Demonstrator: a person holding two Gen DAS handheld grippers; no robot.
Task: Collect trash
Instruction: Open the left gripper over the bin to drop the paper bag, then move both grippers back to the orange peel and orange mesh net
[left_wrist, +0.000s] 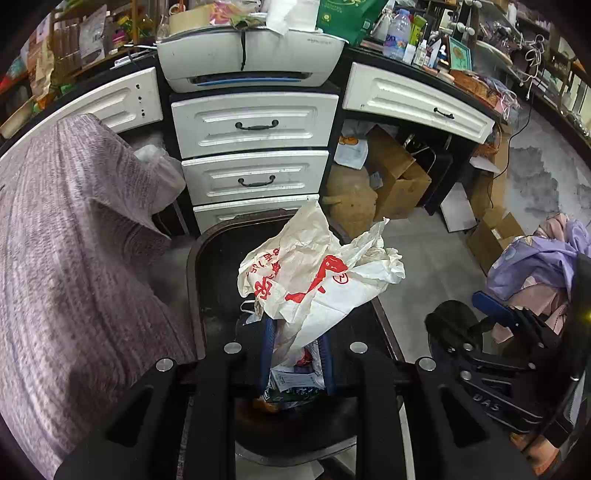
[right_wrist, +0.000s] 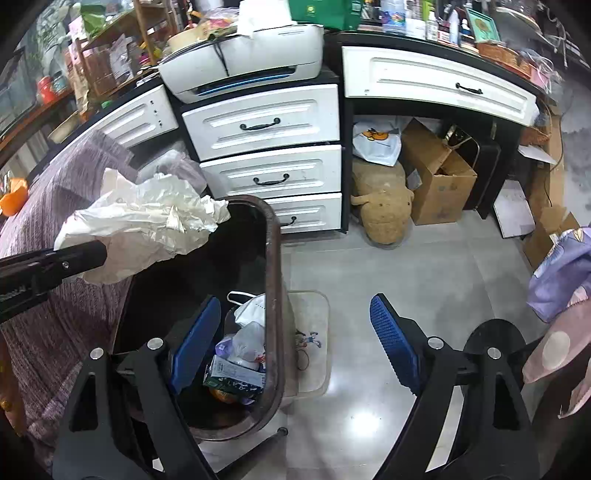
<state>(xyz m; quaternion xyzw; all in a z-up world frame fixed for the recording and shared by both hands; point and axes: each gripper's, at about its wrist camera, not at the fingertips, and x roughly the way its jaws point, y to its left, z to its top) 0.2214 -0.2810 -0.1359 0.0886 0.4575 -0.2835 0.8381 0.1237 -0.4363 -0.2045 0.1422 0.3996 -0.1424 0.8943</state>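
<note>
My left gripper (left_wrist: 297, 356) is shut on a crumpled white plastic bag with red print (left_wrist: 314, 273), holding it above the open mouth of a dark bin with a brown rim (left_wrist: 194, 280). In the right wrist view the same bag (right_wrist: 147, 221) hangs from the left gripper (right_wrist: 103, 254) over the bin (right_wrist: 274, 258). Inside the bin lie white bags and a green-and-white carton (right_wrist: 232, 376). My right gripper (right_wrist: 295, 343) stands wide open above the bin's right rim and the floor, with nothing gripped. It also shows at the right of the left wrist view (left_wrist: 467, 314).
White drawers (right_wrist: 273, 173) and a printer (right_wrist: 243, 62) stand behind the bin. A tan plush toy (right_wrist: 380, 210) and a cardboard box (right_wrist: 439, 184) sit under the desk. Purple-grey knit fabric (left_wrist: 74, 258) lies left of the bin, lilac cloth (left_wrist: 539, 258) to the right. A small mat (right_wrist: 314, 332) lies on the tiled floor.
</note>
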